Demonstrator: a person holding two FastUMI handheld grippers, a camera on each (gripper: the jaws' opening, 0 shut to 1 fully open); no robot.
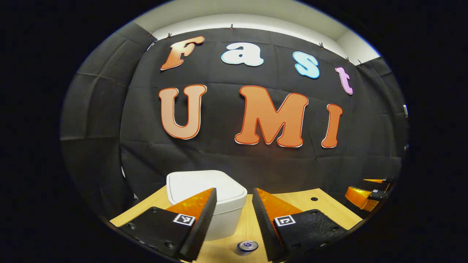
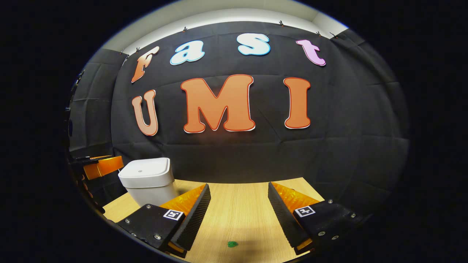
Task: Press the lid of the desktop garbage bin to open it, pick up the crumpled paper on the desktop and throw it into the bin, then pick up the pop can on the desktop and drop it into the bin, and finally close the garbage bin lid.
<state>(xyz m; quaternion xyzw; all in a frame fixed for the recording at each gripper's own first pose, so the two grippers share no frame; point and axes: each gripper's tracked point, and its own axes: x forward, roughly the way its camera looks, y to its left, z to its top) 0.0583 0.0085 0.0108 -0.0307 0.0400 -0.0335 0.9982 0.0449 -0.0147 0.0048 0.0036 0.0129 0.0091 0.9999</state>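
Bin (image 1: 206, 197), lower centre of left gripper view, lid down; can (image 1: 247, 246) at bottom edge; green scrap (image 2: 232, 244), possibly the paper, on desk (image 2: 237, 208); both tongs (image 1: 232, 219) (image 2: 237, 215) spread, empty; nothing done.

A light wooden table (image 2: 241, 208) with pale grain is stretching out before me, meeting the black cloth wall (image 2: 347, 146) behind it. A small dark round hole (image 1: 314, 199) is showing in its top, and a white ceiling strip (image 1: 256, 14) is glowing above the cloth.

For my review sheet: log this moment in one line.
bin lid shut | pop can on desk | left gripper open | right gripper open
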